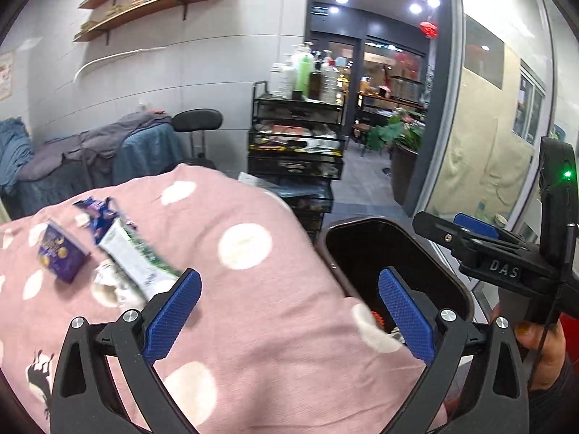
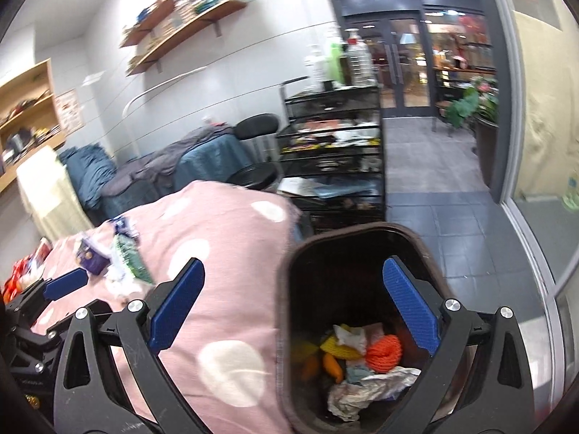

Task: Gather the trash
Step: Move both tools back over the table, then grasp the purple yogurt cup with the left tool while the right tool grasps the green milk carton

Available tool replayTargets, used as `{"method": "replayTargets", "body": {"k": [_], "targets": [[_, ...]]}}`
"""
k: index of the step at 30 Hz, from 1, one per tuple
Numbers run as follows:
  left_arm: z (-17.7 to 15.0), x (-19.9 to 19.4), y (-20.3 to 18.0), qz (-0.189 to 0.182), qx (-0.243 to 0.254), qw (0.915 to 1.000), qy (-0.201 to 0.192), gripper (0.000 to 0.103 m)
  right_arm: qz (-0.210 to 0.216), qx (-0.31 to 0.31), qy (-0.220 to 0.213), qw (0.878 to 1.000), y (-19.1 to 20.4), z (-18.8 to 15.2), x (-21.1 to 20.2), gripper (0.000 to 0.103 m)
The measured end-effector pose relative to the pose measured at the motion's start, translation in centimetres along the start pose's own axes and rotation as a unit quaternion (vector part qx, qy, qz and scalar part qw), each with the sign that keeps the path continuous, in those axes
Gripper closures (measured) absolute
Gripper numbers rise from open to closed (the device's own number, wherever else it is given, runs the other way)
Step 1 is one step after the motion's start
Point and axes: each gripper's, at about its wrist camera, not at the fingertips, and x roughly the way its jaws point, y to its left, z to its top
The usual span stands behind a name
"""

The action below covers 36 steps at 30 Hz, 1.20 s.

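Observation:
Trash lies on a pink blanket with white dots (image 1: 253, 325): a purple box (image 1: 63, 253), a white-and-green wrapper (image 1: 134, 256), a torn purple wrapper (image 1: 97, 213) and crumpled white paper (image 1: 108, 278). My left gripper (image 1: 289, 289) is open and empty, just right of this pile. A dark brown bin (image 2: 286, 289) stands beside the blanket, holding an orange cord ball (image 2: 385, 352), crumpled paper (image 2: 372, 387) and yellow scraps (image 2: 340, 347). My right gripper (image 2: 293, 278) is open and empty, one finger over the blanket and the other over the bin's mouth.
A black wire cart (image 1: 296, 144) with bottles on top stands behind the blanket, beside a black stool (image 1: 197, 119) and a bed with blue and grey covers (image 1: 90, 152). Tiled floor (image 2: 452, 224) runs right of the bin to a glass partition. Red packets (image 2: 14, 282) lie at far left.

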Motion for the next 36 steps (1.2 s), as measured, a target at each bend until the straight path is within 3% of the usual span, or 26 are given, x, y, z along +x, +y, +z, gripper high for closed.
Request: {"method": "replayTargets", "body": {"k": [7, 15, 23, 31, 36], "targets": [[-1.5, -1.5, 4.0, 0.06, -0.017, 0.9981, 0.004, 0.006, 0.048, -0.058, 0.021, 0.997, 5.3, 0.1, 1.8, 0.006], [-3.1, -2.8, 9.2, 0.102, -0.061, 0.9928, 0.011, 0.006, 0.113, -0.109, 0.065, 0.985, 11.3, -0.1, 4.4, 0.006], [-4.8, -3.7, 14.4, 0.149, -0.094, 0.9839, 0.028, 0.006, 0.134, -0.171, 0.114, 0.97, 15.8, -1.1, 7.5, 0.006], [-5.4, -3.0, 18.4, 0.132, -0.135, 0.9804, 0.056, 0.006, 0.13, -0.223, 0.159, 0.953, 19.4, -2.2, 11.7, 0.006], [-4.9, -2.4, 20.0, 0.145, -0.127, 0.9793, 0.06, 0.006, 0.12, -0.262, 0.161, 0.944, 21.6, -2.5, 13.7, 0.006]]}}
